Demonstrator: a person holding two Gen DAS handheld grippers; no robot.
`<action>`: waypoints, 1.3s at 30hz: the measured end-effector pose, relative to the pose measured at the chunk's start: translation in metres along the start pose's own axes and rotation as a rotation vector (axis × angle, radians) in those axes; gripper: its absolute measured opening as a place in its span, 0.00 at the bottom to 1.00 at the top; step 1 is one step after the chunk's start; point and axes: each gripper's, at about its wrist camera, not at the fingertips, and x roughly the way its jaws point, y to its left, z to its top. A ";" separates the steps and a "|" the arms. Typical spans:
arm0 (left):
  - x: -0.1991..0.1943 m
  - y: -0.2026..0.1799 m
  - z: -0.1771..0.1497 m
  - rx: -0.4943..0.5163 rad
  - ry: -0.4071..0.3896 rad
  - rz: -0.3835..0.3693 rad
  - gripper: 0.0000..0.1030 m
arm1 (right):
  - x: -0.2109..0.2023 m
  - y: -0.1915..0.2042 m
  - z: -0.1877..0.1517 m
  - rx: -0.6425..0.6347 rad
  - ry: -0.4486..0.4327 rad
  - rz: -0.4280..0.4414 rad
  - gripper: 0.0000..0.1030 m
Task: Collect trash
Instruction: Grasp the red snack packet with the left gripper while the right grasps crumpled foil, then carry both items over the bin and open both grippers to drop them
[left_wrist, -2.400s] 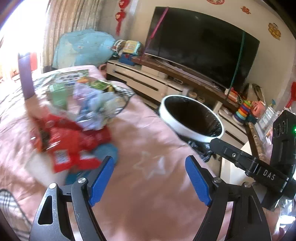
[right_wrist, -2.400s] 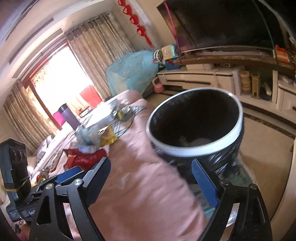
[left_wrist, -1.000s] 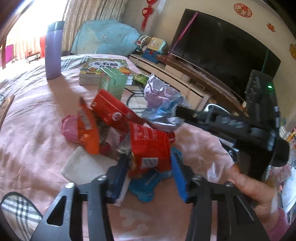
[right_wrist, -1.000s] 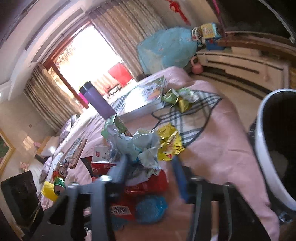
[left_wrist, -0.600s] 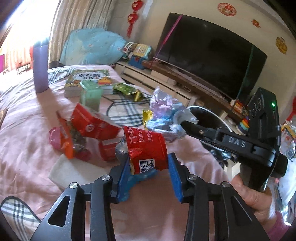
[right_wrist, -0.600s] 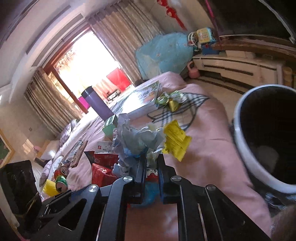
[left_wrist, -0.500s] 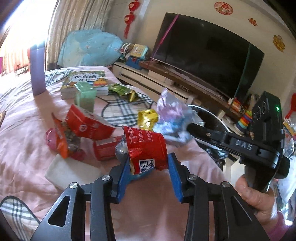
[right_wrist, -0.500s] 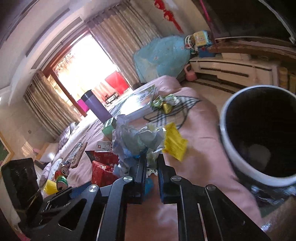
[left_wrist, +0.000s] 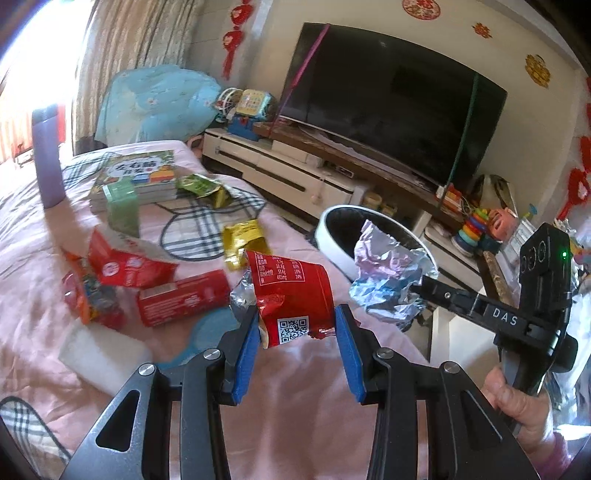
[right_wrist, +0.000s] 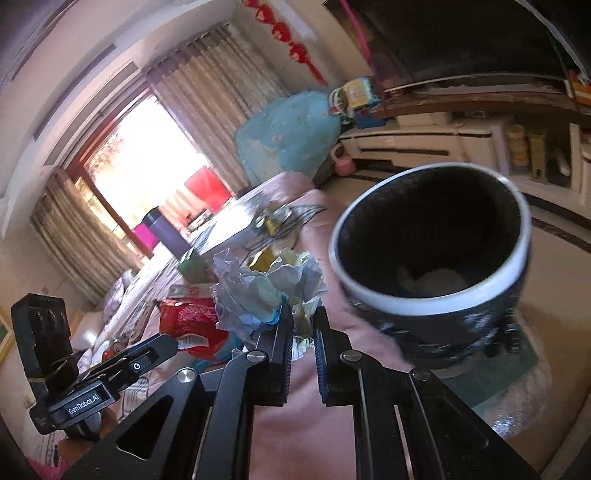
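Note:
My left gripper (left_wrist: 297, 325) is shut on a red snack wrapper (left_wrist: 290, 295) with a QR code, lifted above the pink bedspread (left_wrist: 295, 424). My right gripper (right_wrist: 302, 325) is shut on a crumpled pale foil wrapper (right_wrist: 266, 284); in the left wrist view that crumpled wrapper (left_wrist: 388, 278) hangs just short of the white rim of the black-lined bin (left_wrist: 332, 225). The bin (right_wrist: 432, 258) stands beside the bed, right of the right gripper, with some white trash at its bottom. More wrappers lie on the bed: a yellow one (left_wrist: 245, 242), a red box (left_wrist: 183, 302), a red bag (left_wrist: 125, 260).
A book (left_wrist: 136, 177), a green carton (left_wrist: 123, 212), a green wrapper (left_wrist: 199, 184) and a purple bottle (left_wrist: 46, 155) sit farther back on the bed. A white pad (left_wrist: 99, 356) lies near left. A TV (left_wrist: 391, 96) on a low cabinet (left_wrist: 280, 170) stands behind the bin. A hand (left_wrist: 521, 406) holds the right gripper.
Both grippers closed on their wrappers and lifted them off the pile. The right gripper carried its crumpled wrapper right, toward the bin, whose mouth now looms larger.

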 end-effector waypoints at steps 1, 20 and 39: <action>0.003 -0.003 0.002 0.007 0.001 -0.005 0.38 | -0.004 -0.004 0.000 0.001 -0.009 -0.009 0.10; 0.092 -0.056 0.057 0.092 0.039 -0.068 0.39 | -0.025 -0.053 0.041 -0.016 -0.099 -0.217 0.10; 0.170 -0.078 0.082 0.087 0.107 -0.060 0.56 | 0.000 -0.079 0.064 -0.055 -0.031 -0.297 0.15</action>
